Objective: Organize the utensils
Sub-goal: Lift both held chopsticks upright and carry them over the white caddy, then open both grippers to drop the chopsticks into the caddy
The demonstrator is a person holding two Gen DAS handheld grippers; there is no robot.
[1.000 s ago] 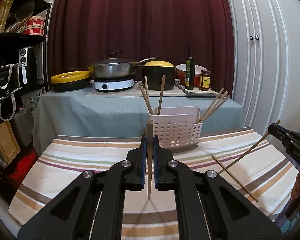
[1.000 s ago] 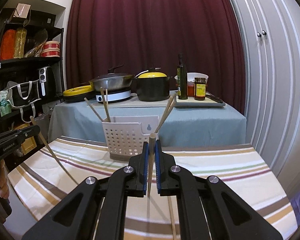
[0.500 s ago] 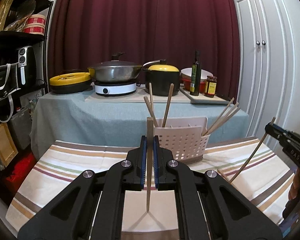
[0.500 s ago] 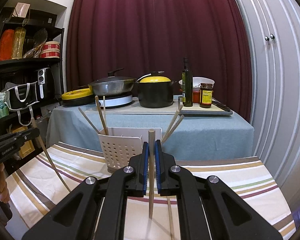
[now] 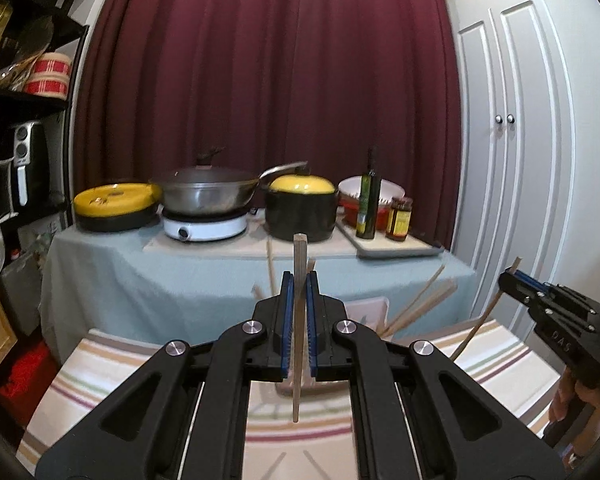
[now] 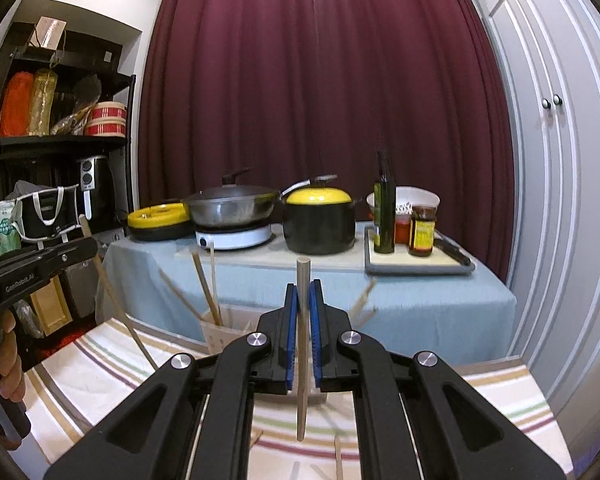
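While the left claw [image 5: 299, 292] hangs above the striped bench [image 5: 100, 364], its blue-padded jaws are closed tight on one wooden chopstick [image 5: 298, 320] – held upright, its top end standing above the jaws and its lower tip clear of the cloth. Just beyond and partly hidden by this claw sits the white perforated basket [image 5: 370, 308] near the far edge of the bench, with other chopsticks [image 5: 420, 308] leaning out of it toward the right. Further right in the same view, the right claw [image 5: 514, 278] comes in from the bench's right edge – it too is clamped on a chopstick, which slants down toward the cloth. From the right wrist view, that second chopstick [image 6: 302, 344] stands upright between closed blue pads, its tip hanging above the stripes, and the basket [image 6: 220, 336] lies just ahead and slightly left with more sticks [image 6: 206, 288] fanning out of it. A loose chopstick [image 6: 339, 458] lies on the cloth at the near edge. A hand [image 6: 2, 356] grips the left claw's handle at the far left. Behind the bench, a blue-covered table [image 6: 420, 300] carries a wok [image 6: 234, 208], a yellow-lidded pot [image 6: 320, 220], an oil bottle [image 6: 384, 208] and a jar [image 6: 421, 230].
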